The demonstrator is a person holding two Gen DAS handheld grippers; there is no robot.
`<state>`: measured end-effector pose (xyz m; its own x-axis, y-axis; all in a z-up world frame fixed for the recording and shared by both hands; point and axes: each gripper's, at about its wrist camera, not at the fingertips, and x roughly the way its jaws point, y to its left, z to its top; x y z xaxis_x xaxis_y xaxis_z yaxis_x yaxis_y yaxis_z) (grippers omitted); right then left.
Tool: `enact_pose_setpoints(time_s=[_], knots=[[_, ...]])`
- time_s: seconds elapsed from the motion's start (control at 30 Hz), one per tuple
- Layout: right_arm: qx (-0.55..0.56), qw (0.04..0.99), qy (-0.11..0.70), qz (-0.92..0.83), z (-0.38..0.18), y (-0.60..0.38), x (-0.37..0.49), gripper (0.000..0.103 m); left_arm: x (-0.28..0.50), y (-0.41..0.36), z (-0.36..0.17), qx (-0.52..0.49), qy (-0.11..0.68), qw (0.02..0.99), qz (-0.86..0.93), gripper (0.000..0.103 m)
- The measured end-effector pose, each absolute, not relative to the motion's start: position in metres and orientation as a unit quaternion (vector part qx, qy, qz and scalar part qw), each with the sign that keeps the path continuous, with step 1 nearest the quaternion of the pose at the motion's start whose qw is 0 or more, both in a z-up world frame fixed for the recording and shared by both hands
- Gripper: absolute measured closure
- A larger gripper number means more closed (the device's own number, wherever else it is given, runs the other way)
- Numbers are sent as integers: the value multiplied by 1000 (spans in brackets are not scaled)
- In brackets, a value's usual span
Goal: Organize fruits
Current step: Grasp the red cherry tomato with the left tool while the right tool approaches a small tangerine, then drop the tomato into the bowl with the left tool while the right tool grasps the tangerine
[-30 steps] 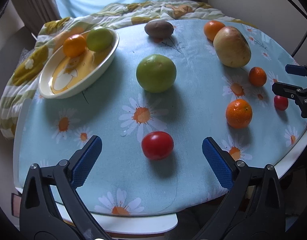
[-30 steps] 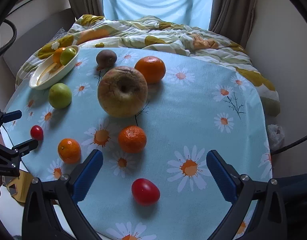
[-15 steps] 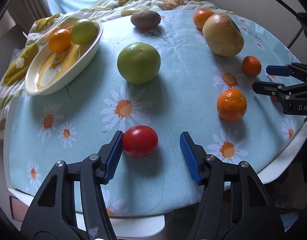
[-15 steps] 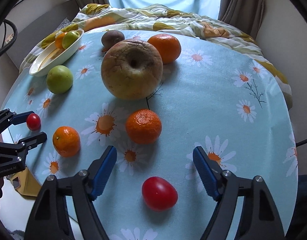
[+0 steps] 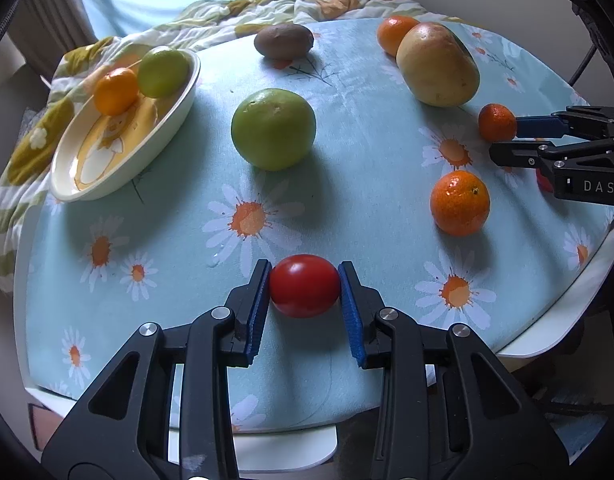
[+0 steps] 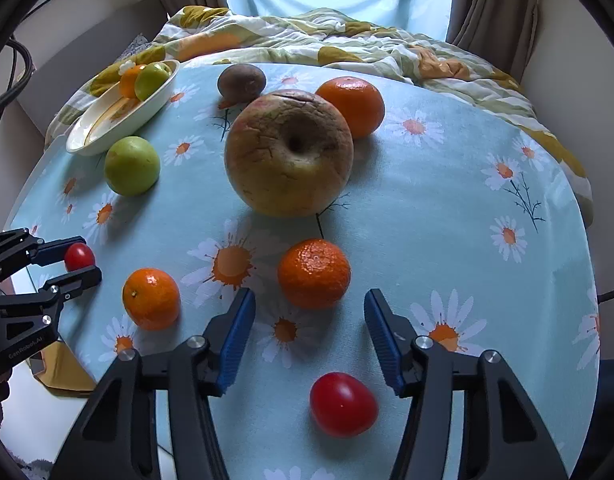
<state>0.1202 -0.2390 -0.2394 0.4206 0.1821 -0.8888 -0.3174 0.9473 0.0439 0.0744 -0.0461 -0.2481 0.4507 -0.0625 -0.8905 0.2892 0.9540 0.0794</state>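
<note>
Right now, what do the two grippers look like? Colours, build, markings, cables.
Both match: the left gripper and right gripper have black skeletal plastic arms with triangular cutouts, silver pivot screws and ribbed blue finger pads. White lettering on the bodies: "DAS" on the right, "GenRobot.AI" on the left. Black cables run along the frame edges.

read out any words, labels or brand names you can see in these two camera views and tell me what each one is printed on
"DAS": white letters on the black body of the right gripper, running out of the left wrist view.
"GenRobot.AI": small and faint on the black body of the left gripper, seen in the right wrist view; the reading is uncertain.
No other text is visible.
</note>
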Motion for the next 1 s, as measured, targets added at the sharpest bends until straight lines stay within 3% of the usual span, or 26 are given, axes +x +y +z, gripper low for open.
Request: enact_pose_setpoints(time_s=[0.17, 0.37, 0.73, 1.0], knots=[[-70, 839, 519, 146, -241, -237, 124, 64, 73, -45, -248, 106, 512, 846, -104, 64], [-66, 841, 519, 138, -241, -237, 131, 69, 73, -45, -248, 106, 511, 847, -103, 64], [-59, 849, 507, 135, -229, -242, 126, 69, 70, -40, -239, 100, 507, 851, -94, 64], [-56, 857, 493, 140, -198, -245, 120, 69, 69, -38, -204, 94, 485, 866, -82, 64]])
